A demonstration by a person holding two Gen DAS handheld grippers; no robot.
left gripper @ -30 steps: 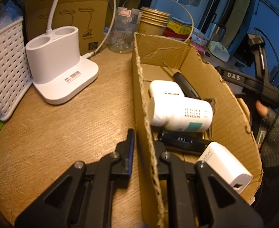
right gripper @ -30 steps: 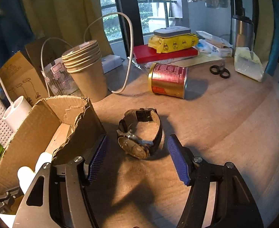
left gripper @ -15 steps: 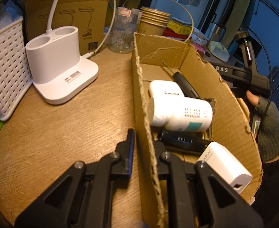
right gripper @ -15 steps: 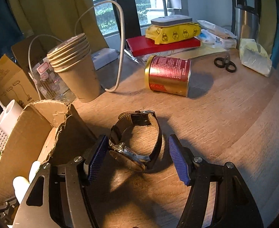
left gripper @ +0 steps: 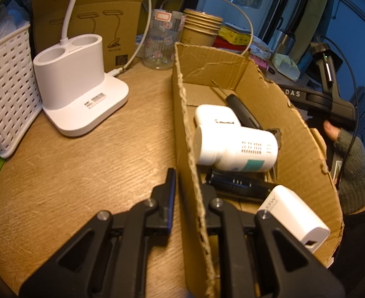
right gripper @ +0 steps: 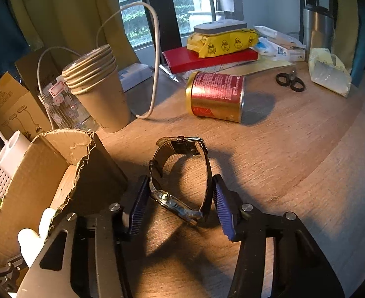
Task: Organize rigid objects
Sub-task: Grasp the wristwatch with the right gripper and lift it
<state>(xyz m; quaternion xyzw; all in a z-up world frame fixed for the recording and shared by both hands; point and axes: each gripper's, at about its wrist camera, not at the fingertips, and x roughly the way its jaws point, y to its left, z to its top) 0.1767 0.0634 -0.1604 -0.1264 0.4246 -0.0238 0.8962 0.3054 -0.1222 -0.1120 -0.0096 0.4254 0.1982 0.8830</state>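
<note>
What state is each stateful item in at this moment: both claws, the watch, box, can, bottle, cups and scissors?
Left claw: shut on the cardboard box wall.
Right claw: straddling the watch, pads at its sides, grip not confirmed.
Watch: strap buckled in a loop, resting on the table.
Cardboard box: open-topped, partly filled.
Red can: lying on its side.
White bottle: capped, lying in the box.
Paper cups: stacked, upright.
Scissors: closed, lying flat.

A round wooden table (right gripper: 294, 134) stands before a curtained window (right gripper: 137, 12) showing daylight.
</note>
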